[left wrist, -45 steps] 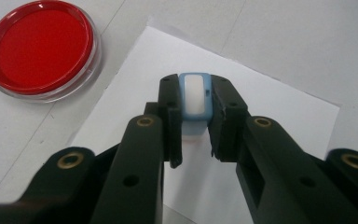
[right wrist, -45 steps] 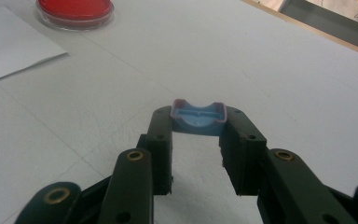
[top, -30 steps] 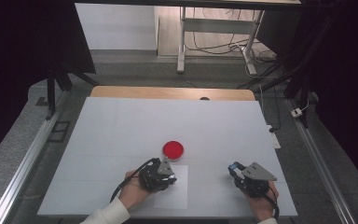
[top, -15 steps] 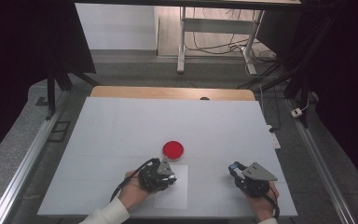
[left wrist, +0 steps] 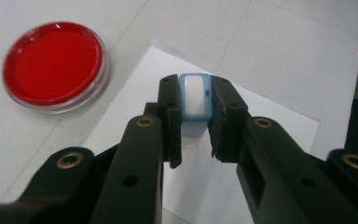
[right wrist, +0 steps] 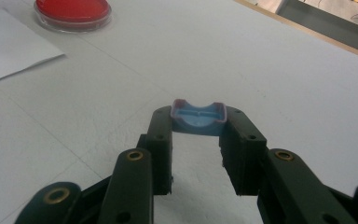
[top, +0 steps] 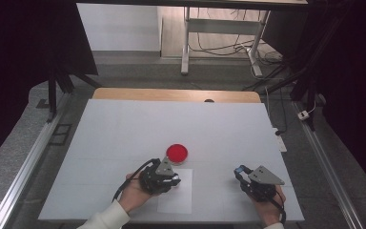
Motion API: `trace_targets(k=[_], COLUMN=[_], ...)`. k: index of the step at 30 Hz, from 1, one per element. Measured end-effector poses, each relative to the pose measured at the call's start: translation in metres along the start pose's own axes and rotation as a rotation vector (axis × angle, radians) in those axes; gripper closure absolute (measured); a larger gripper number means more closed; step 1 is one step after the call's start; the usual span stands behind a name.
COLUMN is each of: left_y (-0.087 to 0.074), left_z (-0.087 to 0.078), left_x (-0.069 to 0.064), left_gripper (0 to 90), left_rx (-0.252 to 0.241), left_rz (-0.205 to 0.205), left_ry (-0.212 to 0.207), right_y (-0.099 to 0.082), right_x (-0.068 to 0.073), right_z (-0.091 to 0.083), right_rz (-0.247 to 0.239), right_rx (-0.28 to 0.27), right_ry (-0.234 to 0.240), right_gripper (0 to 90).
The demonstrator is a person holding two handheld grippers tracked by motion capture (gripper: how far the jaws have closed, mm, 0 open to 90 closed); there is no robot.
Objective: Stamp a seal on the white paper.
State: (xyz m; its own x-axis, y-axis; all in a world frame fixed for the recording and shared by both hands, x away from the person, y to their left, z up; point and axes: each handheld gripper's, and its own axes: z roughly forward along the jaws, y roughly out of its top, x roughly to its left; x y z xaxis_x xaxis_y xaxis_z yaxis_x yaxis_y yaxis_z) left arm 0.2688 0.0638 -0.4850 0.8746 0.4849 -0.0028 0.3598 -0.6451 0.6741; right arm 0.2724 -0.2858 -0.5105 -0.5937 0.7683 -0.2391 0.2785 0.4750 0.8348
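Nothing moved; claws (left wrist: 193,100) (right wrist: 199,122) clamped on blue pieces (left wrist: 195,95).

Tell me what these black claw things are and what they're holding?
A person sits at a white table holding a squeeze tool in each hand. One picture looks down from above; the other two come from small cameras riding on each tool. The left claw pinches a small blue and white stamp over a sheet of white paper. The right claw pinches a blue cap, hollow side up. A round red dish with a clear rim sits on the table beside the paper.
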Motion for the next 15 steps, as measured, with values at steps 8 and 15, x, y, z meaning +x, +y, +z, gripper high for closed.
trace_targets(k=[8, 15], left_y=[0.003, 0.000], left_z=[-0.011, -0.022], left_x=[0.001, 0.004], left_gripper=[75.8, 75.7], left_rx=[-0.043, -0.098], left_rz=[-0.016, -0.064], left_ry=[-0.013, -0.023], right_y=[0.000, 0.001], right_x=[0.001, 0.001], right_z=[0.000, 0.000], right_rz=[0.001, -0.002], right_rx=[-0.005, 0.000], right_ry=[0.000, -0.004], right_gripper=[65.0, 65.0])
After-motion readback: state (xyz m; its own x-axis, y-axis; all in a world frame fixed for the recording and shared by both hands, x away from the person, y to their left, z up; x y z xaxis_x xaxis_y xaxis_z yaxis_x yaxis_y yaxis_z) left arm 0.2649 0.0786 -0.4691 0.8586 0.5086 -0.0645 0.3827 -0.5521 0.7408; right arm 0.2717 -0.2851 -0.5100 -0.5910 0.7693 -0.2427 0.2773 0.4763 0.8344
